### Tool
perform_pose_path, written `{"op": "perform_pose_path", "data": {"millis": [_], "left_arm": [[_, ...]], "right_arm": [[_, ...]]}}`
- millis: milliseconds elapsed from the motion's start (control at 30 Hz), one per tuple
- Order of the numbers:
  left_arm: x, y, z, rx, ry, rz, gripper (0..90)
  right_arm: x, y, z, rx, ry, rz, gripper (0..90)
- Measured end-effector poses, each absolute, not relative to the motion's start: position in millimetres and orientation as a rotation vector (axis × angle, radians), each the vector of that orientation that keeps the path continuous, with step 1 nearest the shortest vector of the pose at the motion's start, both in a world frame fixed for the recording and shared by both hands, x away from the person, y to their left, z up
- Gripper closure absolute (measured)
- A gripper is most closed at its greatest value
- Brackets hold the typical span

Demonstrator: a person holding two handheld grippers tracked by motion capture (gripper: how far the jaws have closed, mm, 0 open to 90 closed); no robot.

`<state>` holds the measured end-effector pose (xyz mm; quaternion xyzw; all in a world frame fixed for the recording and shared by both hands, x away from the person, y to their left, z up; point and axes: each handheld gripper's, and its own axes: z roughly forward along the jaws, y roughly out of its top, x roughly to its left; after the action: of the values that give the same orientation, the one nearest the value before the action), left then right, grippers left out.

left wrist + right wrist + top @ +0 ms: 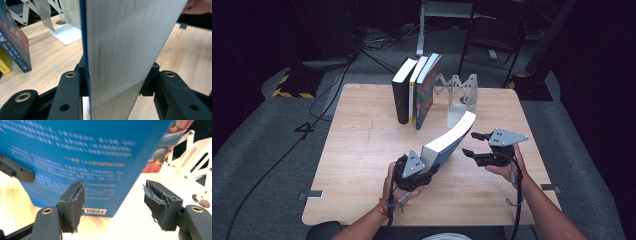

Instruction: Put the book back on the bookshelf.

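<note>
**A:** How far along are you looking right now?

**B:** You're roughly midway, I'd judge. Your left gripper (416, 170) is pinching the blue book (447, 142) near its lower end, the fingers (75, 82) pressing on both covers, and the book is tilting up off the surface (362, 150), leaning toward the white bookend (459, 102).

**A:** And the other hand?

**B:** Your right gripper (474, 145) is hanging just beside the back cover with its fingers (73, 201) spread, gripping nothing.

**A:** What's remaining?

**B:** Three books (417, 90) are already standing upright in a row behind. You're probably still needing to carry this one over, stand it beside them and let go.
</note>
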<state>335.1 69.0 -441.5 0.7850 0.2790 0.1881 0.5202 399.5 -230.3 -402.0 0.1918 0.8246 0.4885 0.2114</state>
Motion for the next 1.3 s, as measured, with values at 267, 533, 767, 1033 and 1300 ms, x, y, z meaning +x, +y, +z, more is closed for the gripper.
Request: {"op": "perform_pose_path", "data": {"millis": [267, 533, 767, 1033, 1300], "left_arm": [[349, 75, -427, 1.799, 0.660, 0.456, 52.1], [361, 79, -414, 1.816, 0.617, 0.412, 57.5], [357, 92, -409, 1.875, 0.505, 0.296, 58.8], [353, 119, -410, 1.877, 0.427, 0.173, 58.3], [355, 140, -409, 1.889, 0.376, 0.120, 58.1]], "right_arm": [[405, -232, -404, 0.559, 2.305, 1.339, 34.1], [409, -235, -405, 0.559, 2.319, 1.331, 33.3], [408, -236, -400, 0.537, 2.334, 1.353, 31.4], [402, -226, -393, 0.448, 2.375, 1.396, 29.9], [406, -206, -394, 0.371, 2.432, 1.440, 28.7]]}}
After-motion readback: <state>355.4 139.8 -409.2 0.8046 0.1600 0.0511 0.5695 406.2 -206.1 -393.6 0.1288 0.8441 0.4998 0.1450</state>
